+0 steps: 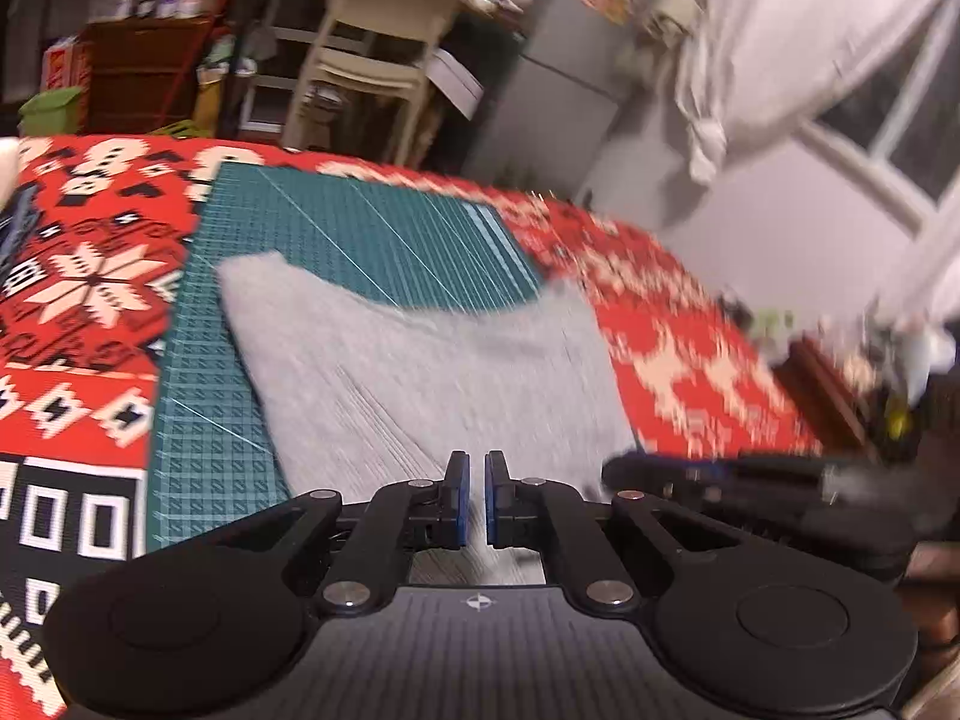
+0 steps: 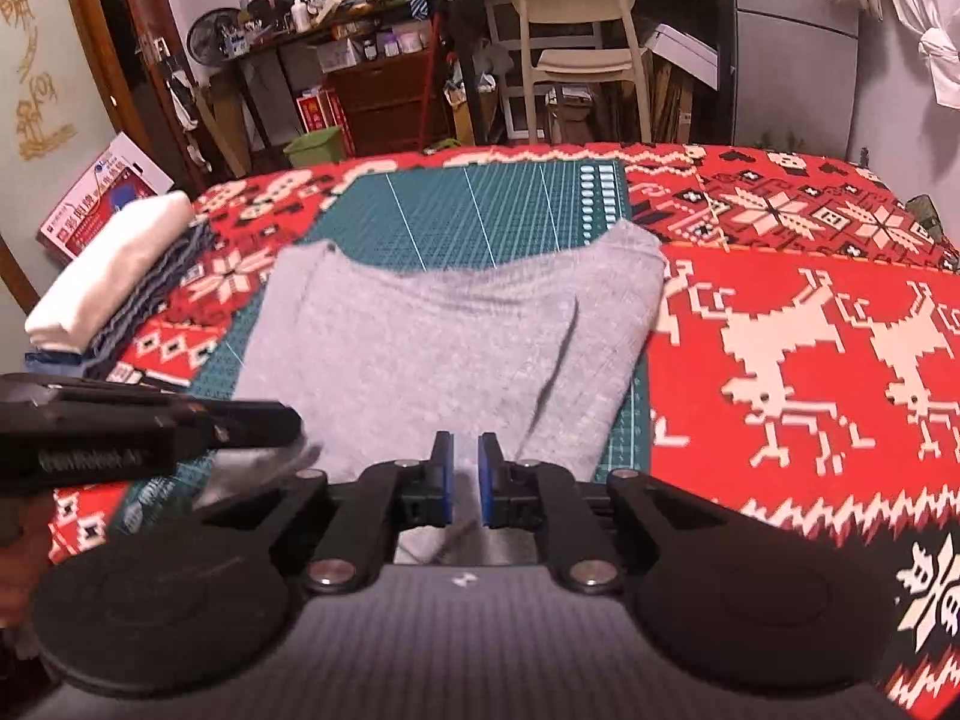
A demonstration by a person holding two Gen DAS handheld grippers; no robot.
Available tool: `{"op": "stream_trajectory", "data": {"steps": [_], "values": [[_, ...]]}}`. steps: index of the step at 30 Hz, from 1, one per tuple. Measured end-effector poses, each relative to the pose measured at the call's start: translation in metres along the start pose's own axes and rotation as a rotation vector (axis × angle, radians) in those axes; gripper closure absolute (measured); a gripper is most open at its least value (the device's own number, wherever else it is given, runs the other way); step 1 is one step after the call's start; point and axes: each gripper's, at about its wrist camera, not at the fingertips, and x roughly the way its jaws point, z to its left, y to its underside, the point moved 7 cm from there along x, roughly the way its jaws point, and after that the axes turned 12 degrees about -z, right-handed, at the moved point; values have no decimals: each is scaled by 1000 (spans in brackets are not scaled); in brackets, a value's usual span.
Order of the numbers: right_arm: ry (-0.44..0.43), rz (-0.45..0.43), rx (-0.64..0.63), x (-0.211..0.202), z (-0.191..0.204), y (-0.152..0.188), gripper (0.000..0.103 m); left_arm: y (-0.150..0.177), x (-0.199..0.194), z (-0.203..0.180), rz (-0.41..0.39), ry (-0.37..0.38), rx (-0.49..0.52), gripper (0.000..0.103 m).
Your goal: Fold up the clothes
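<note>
A grey garment (image 1: 432,372) (image 2: 444,336) lies partly folded on a green cutting mat (image 1: 360,222) (image 2: 468,204). Its far edge dips in the middle and a crease runs down its right side. My left gripper (image 1: 474,462) sits at the garment's near edge, pads almost together with grey cloth between them. From the right wrist view it shows side-on (image 2: 294,423), with cloth bunched at its tip. My right gripper (image 2: 465,444) is at the same near edge further right, pads narrowly apart on a fold of the cloth. It appears blurred in the left wrist view (image 1: 612,471).
A red patterned blanket (image 2: 780,312) covers the table under the mat. A stack of folded clothes (image 2: 114,276) sits at the left edge beside a red and white box (image 2: 108,192). Beyond the table stand a cream chair (image 2: 576,42) and cluttered shelves.
</note>
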Motion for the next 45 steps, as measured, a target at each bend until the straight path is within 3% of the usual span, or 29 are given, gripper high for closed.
{"op": "stream_trajectory", "data": {"steps": [6,11,18,32,39,45], "values": [[-14,-10,-17,16,5,-15,94,-32,13,48,-56,-90,-80,98],[11,-38,-14,34,-2,-34,94,-52,41,70,-40,-138,-74,98],[45,-32,-6,51,-18,-44,94,-49,73,90,13,-181,-39,99],[101,-20,23,84,-39,-52,94,-58,78,97,-2,-233,4,98],[110,-46,67,79,-46,-57,93,-66,61,91,-29,-209,-24,98],[63,-101,22,53,-25,-65,93,-46,44,72,20,-150,-18,98]]}}
